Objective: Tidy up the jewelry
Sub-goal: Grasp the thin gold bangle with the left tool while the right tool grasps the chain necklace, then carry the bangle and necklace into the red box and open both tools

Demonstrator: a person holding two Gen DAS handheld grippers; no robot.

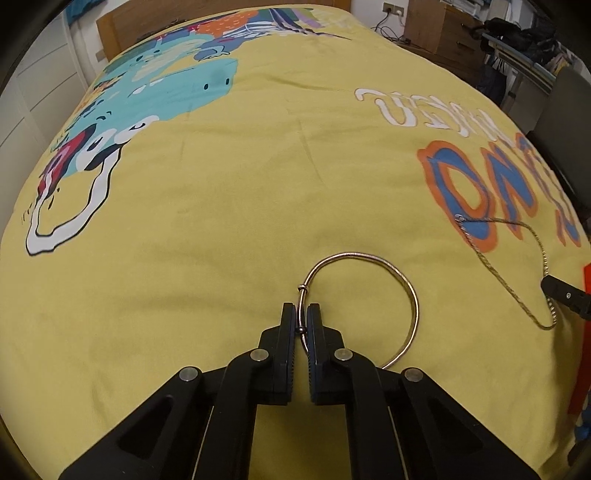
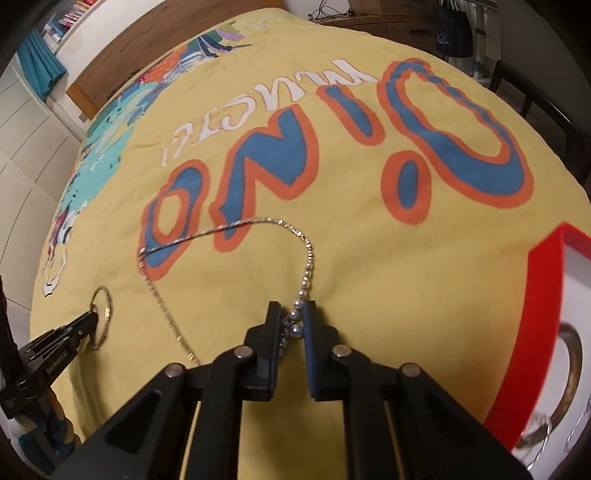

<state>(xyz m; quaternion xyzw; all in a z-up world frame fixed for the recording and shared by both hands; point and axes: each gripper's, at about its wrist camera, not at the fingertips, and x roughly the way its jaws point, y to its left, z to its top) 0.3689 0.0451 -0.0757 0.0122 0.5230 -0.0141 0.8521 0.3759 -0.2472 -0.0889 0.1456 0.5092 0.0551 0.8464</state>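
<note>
left wrist view: the left gripper (image 1: 302, 317) has its fingers nearly closed, pinching the rim of a silver bangle (image 1: 410, 291) that lies flat on the bed. right wrist view: the right gripper (image 2: 291, 317) has its fingers a little apart around the beaded end of a silver chain necklace (image 2: 236, 227); whether they clamp it cannot be told. a red jewelry box (image 2: 543, 317) with a white interior sits just right of that gripper, other pieces already inside.

risks: the thin bangle rim may pivot or slip from the pinch when lifted; the trailing chain may drag, snag on the fabric or tangle.

the bed carries a yellow printed duvet (image 1: 236, 206), soft and lightly creased. wooden headboard (image 1: 155, 22), drawers and cables stand beyond.
</note>
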